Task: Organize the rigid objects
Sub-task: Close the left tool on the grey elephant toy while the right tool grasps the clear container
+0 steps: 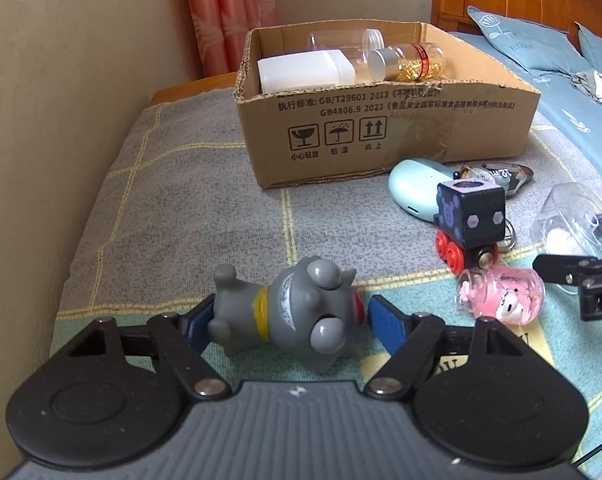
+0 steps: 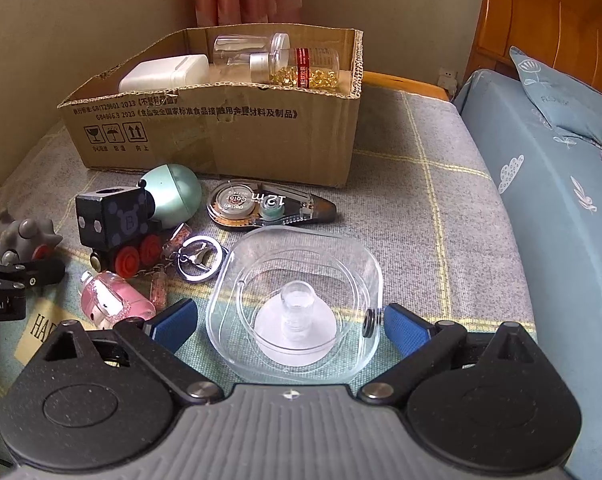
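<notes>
A grey horned toy figure (image 1: 289,316) lies on its side on the checked blanket, between the blue pads of my left gripper (image 1: 293,320). The left pad (image 1: 199,320) touches its feet. A sliver of blanket shows before the right pad (image 1: 385,320), so the jaws stand open. A clear plastic case (image 2: 297,304) with a white disc inside lies between the pads of my right gripper (image 2: 293,324), which is open with small gaps on both sides. The cardboard box (image 1: 381,132) stands at the back and holds a white bottle (image 1: 301,70), a clear jar and a jar of golden capsules (image 1: 413,62).
Between the grippers lie a black toy train (image 2: 113,220), a mint egg-shaped case (image 2: 177,192), a pink pig keychain (image 2: 113,300), a key ring (image 2: 201,258) and a correction tape (image 2: 269,204). A beige wall runs along the left. A blue-sheeted bed (image 2: 541,200) lies at the right.
</notes>
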The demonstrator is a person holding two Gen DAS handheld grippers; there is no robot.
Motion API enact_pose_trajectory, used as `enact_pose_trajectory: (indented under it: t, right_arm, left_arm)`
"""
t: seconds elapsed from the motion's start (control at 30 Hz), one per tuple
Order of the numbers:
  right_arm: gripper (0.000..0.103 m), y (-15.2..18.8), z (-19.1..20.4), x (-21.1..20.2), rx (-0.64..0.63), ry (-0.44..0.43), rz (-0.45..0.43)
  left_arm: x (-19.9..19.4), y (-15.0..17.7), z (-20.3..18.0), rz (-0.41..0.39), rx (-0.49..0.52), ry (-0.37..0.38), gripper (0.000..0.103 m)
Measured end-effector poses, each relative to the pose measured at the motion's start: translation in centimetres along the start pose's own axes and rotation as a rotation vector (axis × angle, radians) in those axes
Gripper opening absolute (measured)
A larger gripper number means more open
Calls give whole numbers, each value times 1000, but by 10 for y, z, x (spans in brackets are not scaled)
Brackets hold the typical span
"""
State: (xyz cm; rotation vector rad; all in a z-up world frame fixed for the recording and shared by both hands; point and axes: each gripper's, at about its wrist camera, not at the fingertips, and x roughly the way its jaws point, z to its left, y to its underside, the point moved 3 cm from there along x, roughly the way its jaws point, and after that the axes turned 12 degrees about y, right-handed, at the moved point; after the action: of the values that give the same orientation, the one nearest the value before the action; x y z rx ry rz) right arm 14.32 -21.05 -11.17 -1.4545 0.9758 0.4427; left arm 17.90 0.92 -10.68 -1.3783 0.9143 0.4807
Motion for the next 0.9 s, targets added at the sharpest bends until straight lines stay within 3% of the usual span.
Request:
enact_pose_trajectory:
  t: [0.23,0.9]
  right_arm:
    - [82,-3,1,2,-24,30,30]
    - [82,-10,-6,-30,-171,16,-5]
  left_arm:
    - [-2,-3,3,-1,7,10,72]
    - [-35,-13,0,-33,72,68,71]
